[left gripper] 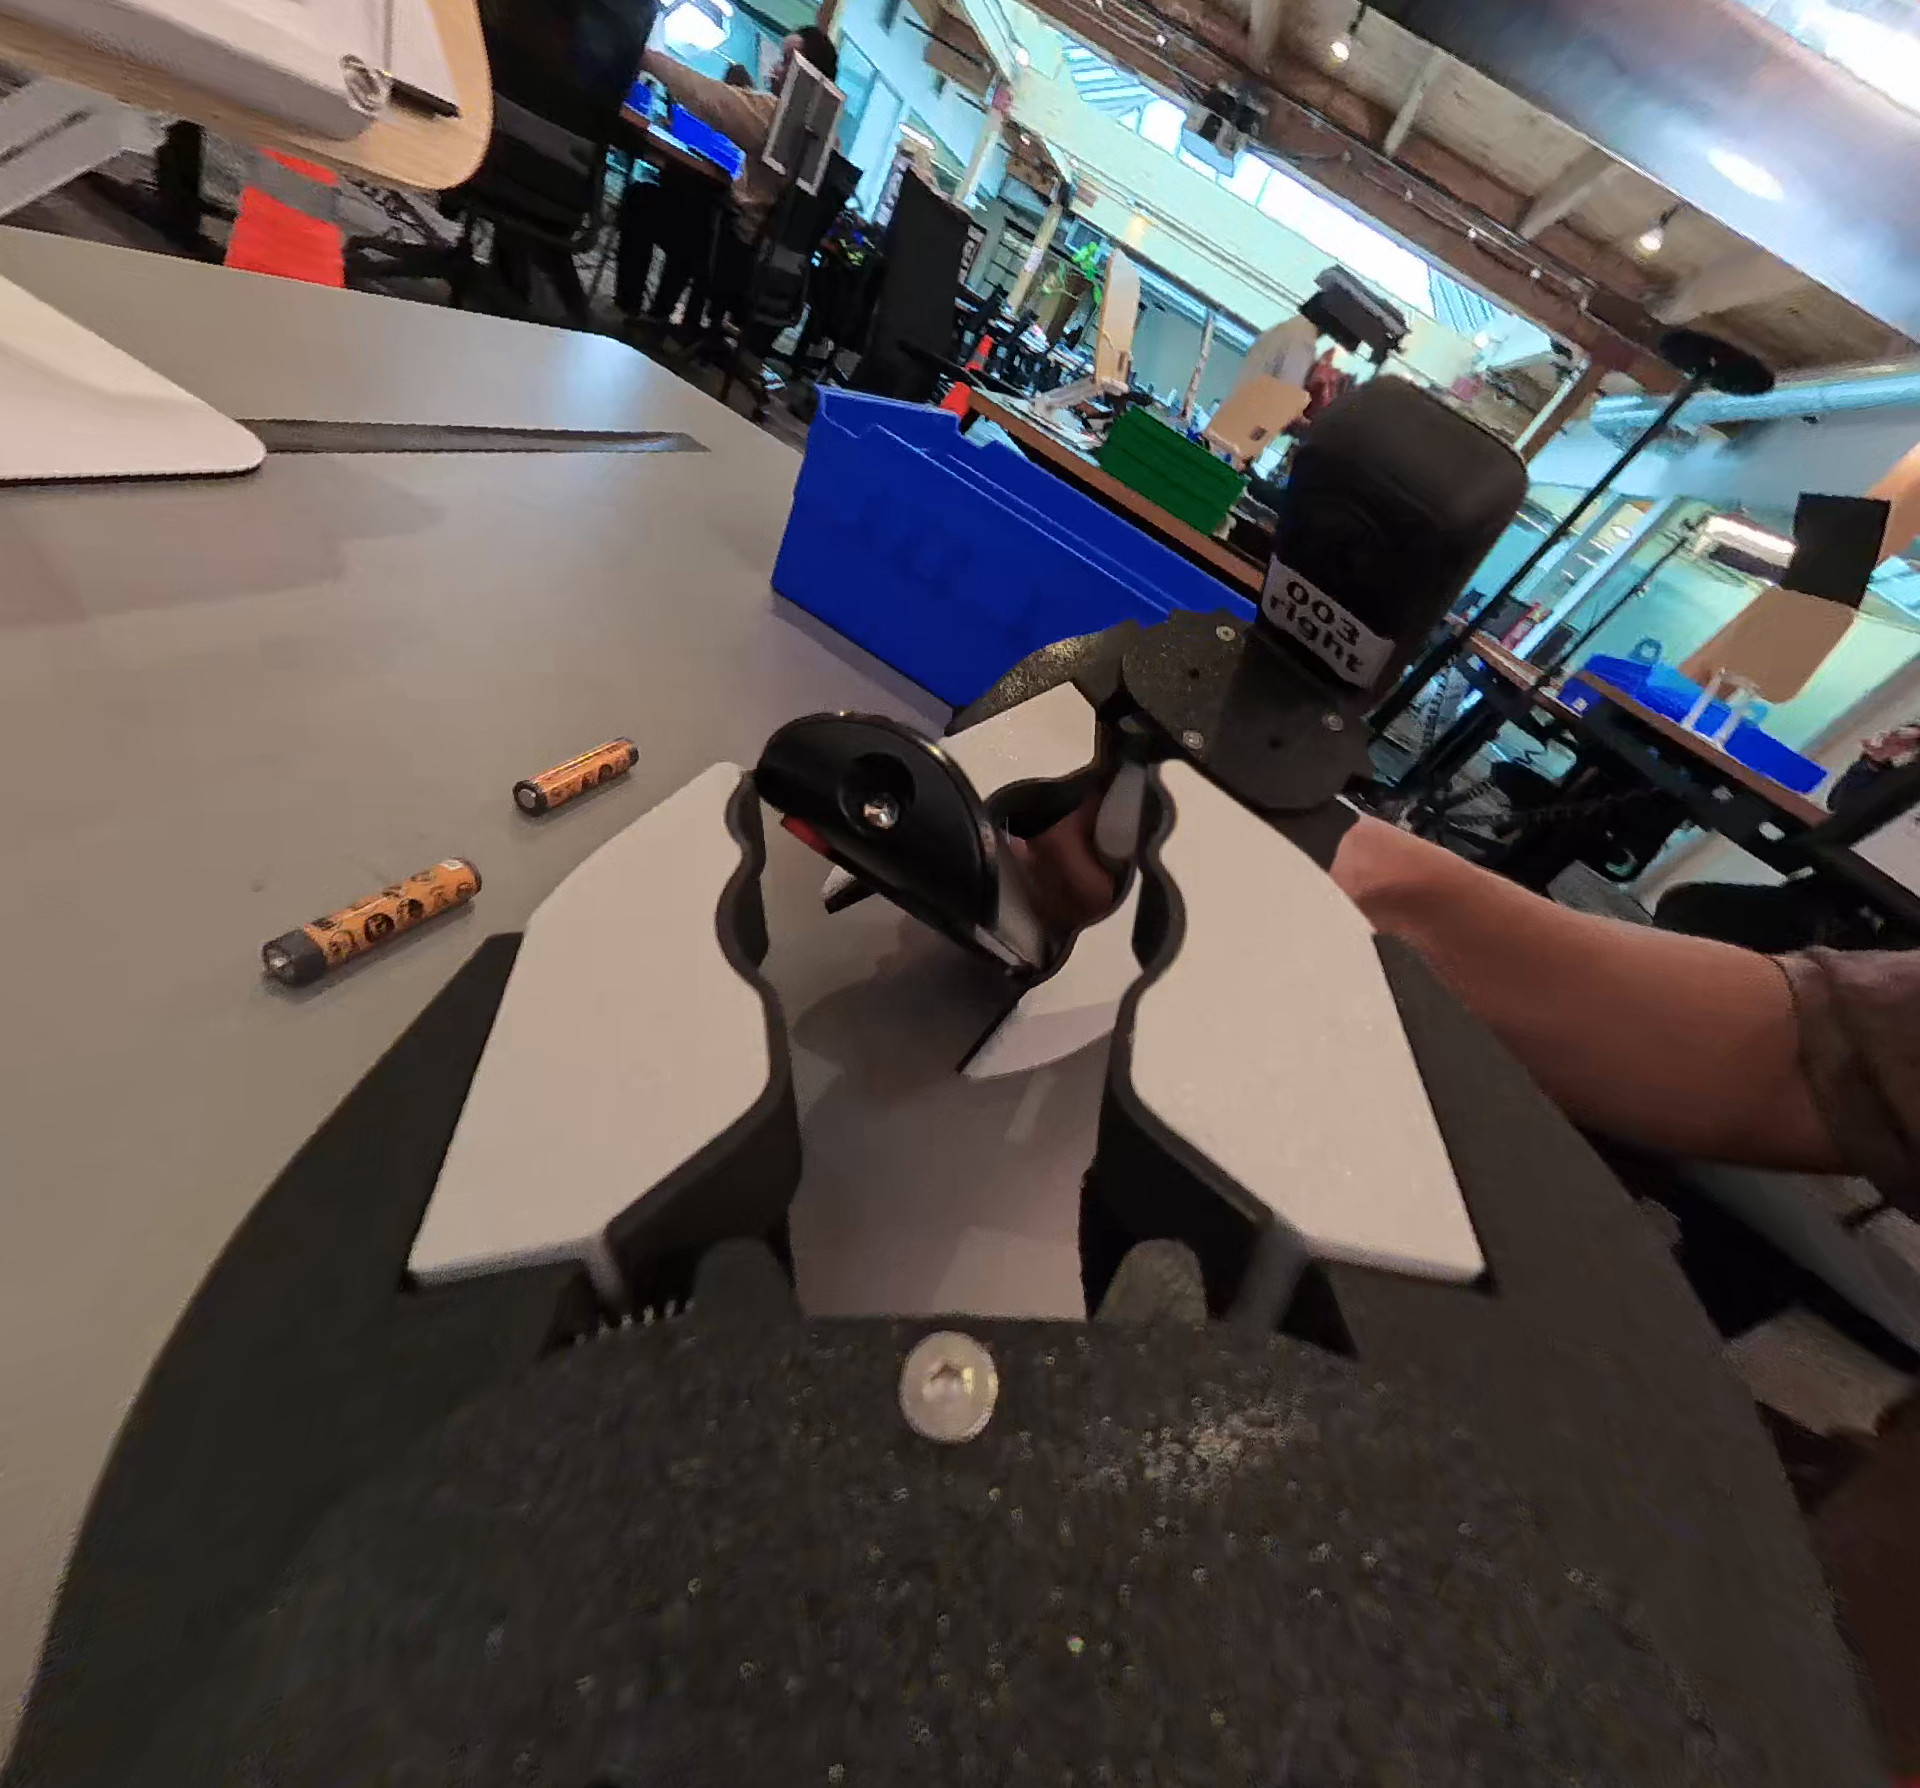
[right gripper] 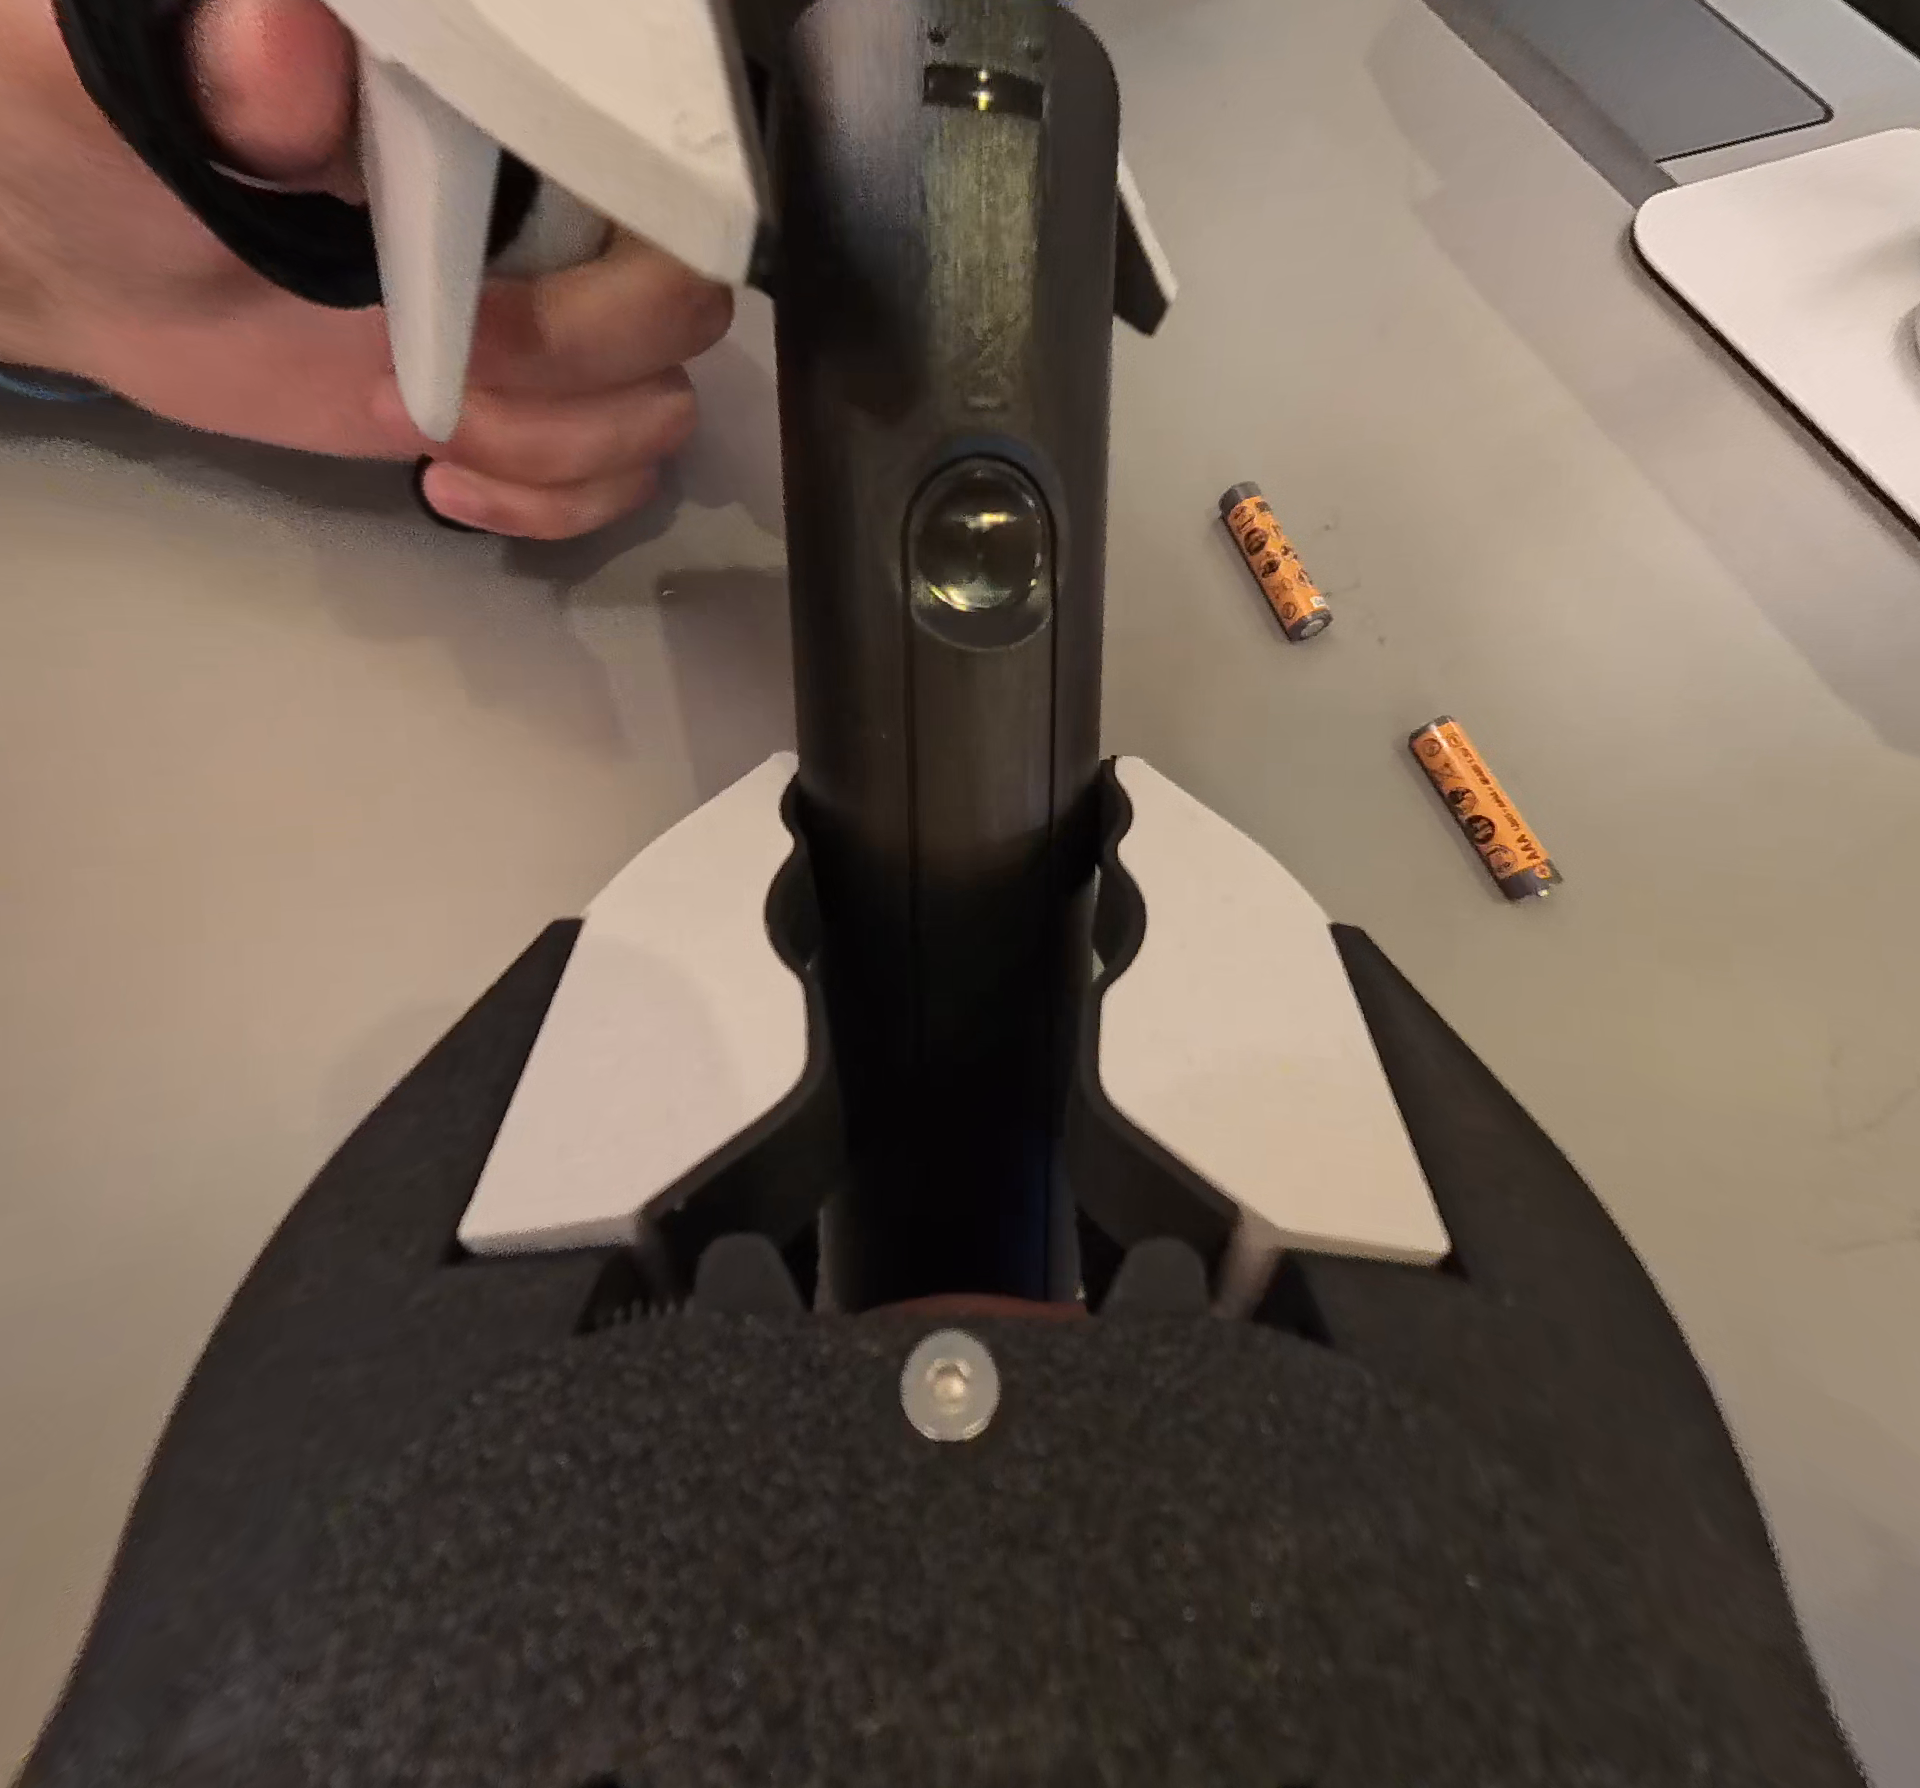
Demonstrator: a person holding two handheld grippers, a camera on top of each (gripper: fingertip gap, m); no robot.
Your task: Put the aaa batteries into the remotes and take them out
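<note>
My right gripper [right gripper: 951, 803] is shut on a black remote [right gripper: 951, 512], back side up, and holds it tilted above the grey table [right gripper: 312, 803]. My left gripper [left gripper: 951, 793] is open, its jaws either side of the remote's far end [left gripper: 883, 824]. The left finger is close against it and the right finger stands apart. The white fingers [right gripper: 582, 76] of the left gripper show at the top of the right wrist view. Two orange AAA batteries [left gripper: 577, 775] [left gripper: 371, 920] lie loose on the table; they also show in the right wrist view [right gripper: 1274, 562] [right gripper: 1484, 808].
A blue bin [left gripper: 935, 554] stands at the table's far edge behind the grippers. A white flat stand base [right gripper: 1808, 284] lies beyond the batteries. A person's hand [right gripper: 260, 304] and forearm [left gripper: 1558, 1011] hold the grippers. My hands' fingertips stand some 7 cm from each other.
</note>
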